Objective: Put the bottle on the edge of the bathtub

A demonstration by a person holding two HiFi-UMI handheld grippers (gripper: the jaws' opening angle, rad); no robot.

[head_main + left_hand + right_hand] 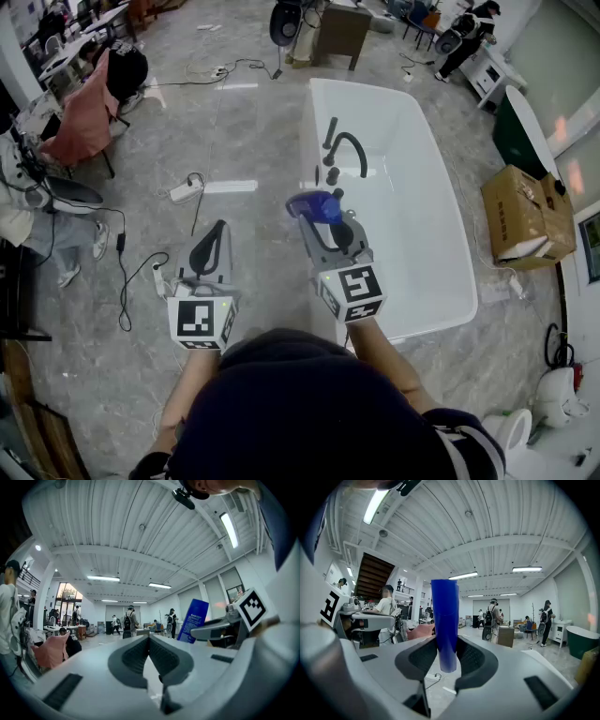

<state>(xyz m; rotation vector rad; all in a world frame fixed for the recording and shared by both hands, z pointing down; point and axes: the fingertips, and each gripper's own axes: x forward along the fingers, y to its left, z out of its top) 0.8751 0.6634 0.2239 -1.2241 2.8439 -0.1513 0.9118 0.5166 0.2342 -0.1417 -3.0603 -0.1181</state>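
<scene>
Blue plastic bottle is riding pinched between the right gripper's pads, about over the left rim of the white bathtub, just near of the black curved faucet. Looks like the carry step; next it's needing lowering upright onto the rim, then releasing. Left gripper is hovering closed, holding nothing. Tub's looking empty.

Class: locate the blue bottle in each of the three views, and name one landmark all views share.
Head view: centre, blue bottle in the right tool.
Left gripper view: the bottle, right of centre.
Right gripper view: the bottle, centre, between the jaws.
Shared landmark: the pink cloth.
</scene>
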